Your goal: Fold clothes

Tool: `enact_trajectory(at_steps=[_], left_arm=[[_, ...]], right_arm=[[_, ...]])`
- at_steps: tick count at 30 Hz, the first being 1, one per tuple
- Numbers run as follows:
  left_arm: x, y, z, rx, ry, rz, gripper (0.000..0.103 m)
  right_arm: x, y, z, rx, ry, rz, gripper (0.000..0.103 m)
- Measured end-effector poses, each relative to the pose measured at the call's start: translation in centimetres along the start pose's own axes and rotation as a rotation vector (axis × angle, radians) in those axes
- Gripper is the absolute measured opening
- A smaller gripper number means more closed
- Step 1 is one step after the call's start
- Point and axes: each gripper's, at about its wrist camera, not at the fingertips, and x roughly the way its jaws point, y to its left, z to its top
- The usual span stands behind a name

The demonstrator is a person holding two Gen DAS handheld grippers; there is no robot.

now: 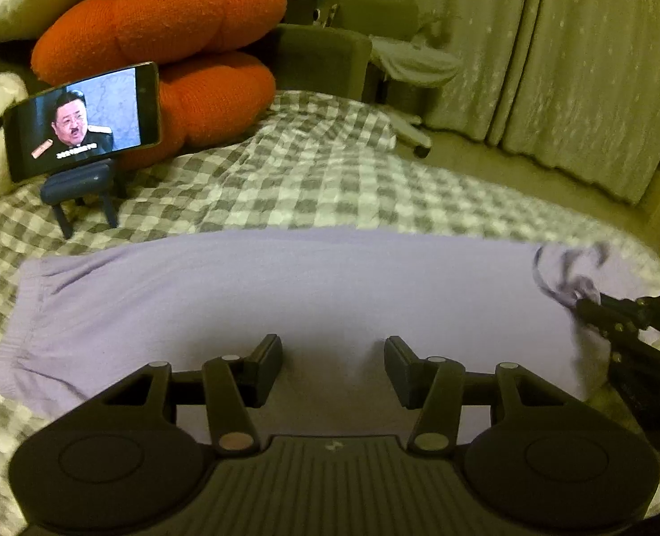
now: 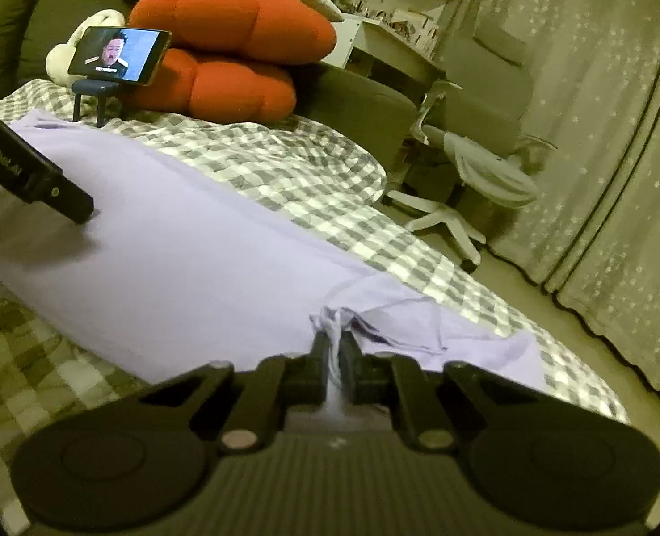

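The near edge of the lavender garment was hidden behind the left gripper body in the left wrist view, and its drawstring end was smeared by blur. In the right wrist view the fabric pinched in the right gripper disappeared between the black fingers, so how much was caught could not be told. The phone subtitles were too small to read, and the curtain and the checked bedspread ran out past the fisheye rim.

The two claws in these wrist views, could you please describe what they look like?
Both the left claw and the right claw are matte black, with angular linkage arms, pale round pivot caps, a ribbed centre plate and two round housings. White lettering runs along the left one's side. No sleeves or cables show.
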Motion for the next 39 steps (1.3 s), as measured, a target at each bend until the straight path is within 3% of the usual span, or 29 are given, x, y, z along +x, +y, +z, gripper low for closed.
enact_trajectory(at_steps=[2,5,7,9,11,13,22,27,32,39], left_arm=[[-0.4,0.3,0.4,-0.043,-0.004,-0.059,0.050],[-0.5,0.7,0.7,-0.066,-0.014,-0.085,0.050],[-0.3,1.0,0.7,-0.077,-0.009,-0.081,0.050],[0.0,1.4,0.6,-0.098,0.005,-0.088,0.050],[0.1,1.7,0.6,-0.119,0.015,-0.109,0.050],[0.0,1.5,0.5,-0.121,0.014,-0.126,0.050],[0.7,0.0,1.8,-0.157,0.029,-0.251,0.050],[2.3,-5.3,4.9,0.014,0.032,-0.309,0.061],[6.0,-12.5,7.0,0.187,0.101,-0.339,0.074],[10.7,-17.0,5.6,0.444,0.142,-0.086,0.073]], right_arm=[[-0.7,-1.0,0.7,0.033,-0.064,-0.054,0.007],[-1.9,-2.5,2.0,0.104,-0.135,-0.073,0.007],[-1.9,-2.1,2.3,0.075,-0.121,-0.029,0.007],[-0.8,0.6,1.3,-0.081,-0.046,0.034,0.007],[-0.4,2.9,0.1,-0.245,-0.001,0.043,0.007],[-0.5,3.7,-0.3,-0.308,0.013,0.032,0.007],[-1.5,2.8,0.2,-0.324,-0.017,0.048,0.007],[-1.6,5.2,-0.7,-0.476,-0.053,0.039,0.007],[-0.8,5.5,-1.0,-0.483,-0.052,0.036,0.007],[-0.2,5.3,-0.9,-0.481,-0.063,0.039,0.007]])
